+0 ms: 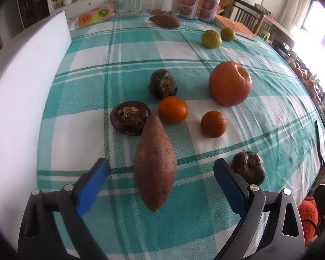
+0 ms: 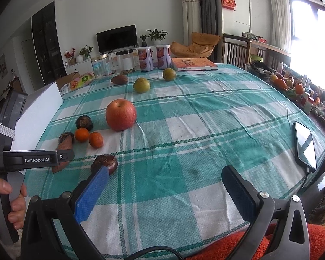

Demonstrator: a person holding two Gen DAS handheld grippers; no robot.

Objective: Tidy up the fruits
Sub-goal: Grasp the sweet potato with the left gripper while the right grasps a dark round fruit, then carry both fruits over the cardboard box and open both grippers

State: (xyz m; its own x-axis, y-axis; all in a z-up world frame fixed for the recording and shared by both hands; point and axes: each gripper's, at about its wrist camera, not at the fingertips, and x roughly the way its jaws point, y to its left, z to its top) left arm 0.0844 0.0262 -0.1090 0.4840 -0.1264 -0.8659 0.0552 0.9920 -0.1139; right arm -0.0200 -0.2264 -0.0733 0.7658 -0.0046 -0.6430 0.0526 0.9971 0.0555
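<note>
A home living room: television (image 2: 116, 38), houseplants (image 2: 156, 34), checked tablecloth (image 2: 184, 117).

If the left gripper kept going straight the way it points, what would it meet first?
Most likely the near sweet potato, lying lengthwise between the open left gripper pads, untouched. Depth is hard to judge.

Each tool is a black plastic frame with triangular cut-outs and round silver screws at the finger joints. The left tool (image 1: 160, 184) and the right tool (image 2: 165, 189) both carry flat blue ribbed pads (image 2: 91, 195) on their fingers. Seen from the side, the left one bears white "GenRobot.AI" lettering and a grey handle under a hand (image 2: 9, 199). Orange-red fuzzy clothing (image 2: 292, 240) shows below.
</note>
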